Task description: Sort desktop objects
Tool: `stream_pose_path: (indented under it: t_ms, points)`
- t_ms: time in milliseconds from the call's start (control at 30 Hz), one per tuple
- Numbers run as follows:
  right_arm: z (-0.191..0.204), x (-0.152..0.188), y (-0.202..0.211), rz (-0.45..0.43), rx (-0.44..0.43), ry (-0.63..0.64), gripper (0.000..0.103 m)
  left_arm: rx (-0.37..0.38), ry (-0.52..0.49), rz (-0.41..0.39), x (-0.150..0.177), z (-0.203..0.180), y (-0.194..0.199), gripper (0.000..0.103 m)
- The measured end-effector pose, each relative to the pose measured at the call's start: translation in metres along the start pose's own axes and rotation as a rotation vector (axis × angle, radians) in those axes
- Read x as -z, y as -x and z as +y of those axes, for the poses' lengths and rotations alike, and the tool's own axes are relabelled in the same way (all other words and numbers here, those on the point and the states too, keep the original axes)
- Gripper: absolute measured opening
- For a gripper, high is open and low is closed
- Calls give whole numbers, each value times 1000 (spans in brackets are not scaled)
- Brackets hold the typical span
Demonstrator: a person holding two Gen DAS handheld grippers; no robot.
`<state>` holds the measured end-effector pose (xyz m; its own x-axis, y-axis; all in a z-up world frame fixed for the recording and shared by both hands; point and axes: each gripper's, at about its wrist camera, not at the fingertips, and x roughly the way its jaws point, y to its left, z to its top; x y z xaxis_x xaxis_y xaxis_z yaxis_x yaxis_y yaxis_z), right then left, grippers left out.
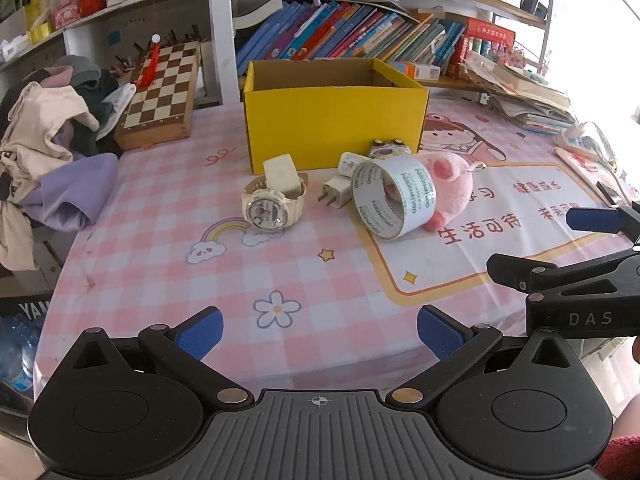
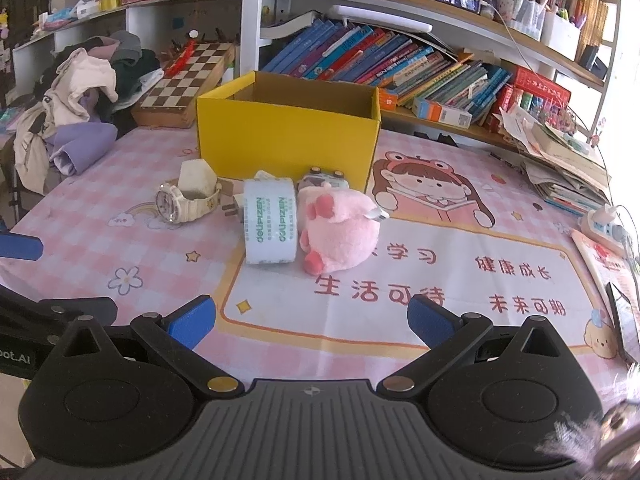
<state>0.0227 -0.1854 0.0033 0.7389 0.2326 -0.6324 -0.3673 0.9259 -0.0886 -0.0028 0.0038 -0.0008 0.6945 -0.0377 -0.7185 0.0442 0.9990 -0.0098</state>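
An open yellow box (image 1: 334, 128) (image 2: 288, 140) stands at the back of the pink checked table. In front of it lie a cream watch (image 1: 272, 204) (image 2: 186, 200) on its white cushion, a white charger plug (image 1: 338, 192) (image 2: 236, 208), a roll of tape (image 1: 394, 198) (image 2: 270, 226) and a pink plush pig (image 1: 450, 186) (image 2: 340, 234). A small toy car (image 1: 390, 147) (image 2: 324, 176) sits against the box. My left gripper (image 1: 320, 334) hangs open near the table's front edge, with nothing between its blue pads. My right gripper (image 2: 312, 322) is open too, over the printed mat, short of the pig.
A pile of clothes (image 1: 52, 140) and a chessboard (image 1: 164, 92) take up the back left. Books (image 2: 400, 64) fill the shelf behind the box. Stacked papers (image 2: 568, 160) and a power strip (image 2: 606, 228) lie at the right. The right gripper's arm (image 1: 580, 292) reaches in beside the left one.
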Motion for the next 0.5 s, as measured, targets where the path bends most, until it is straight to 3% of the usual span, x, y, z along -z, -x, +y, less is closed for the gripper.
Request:
stream_pose_path:
  t_ms: [500]
  points:
    - [0, -18, -8, -37, -9, -6, 103, 3, 35, -11, -10, 13, -8, 103]
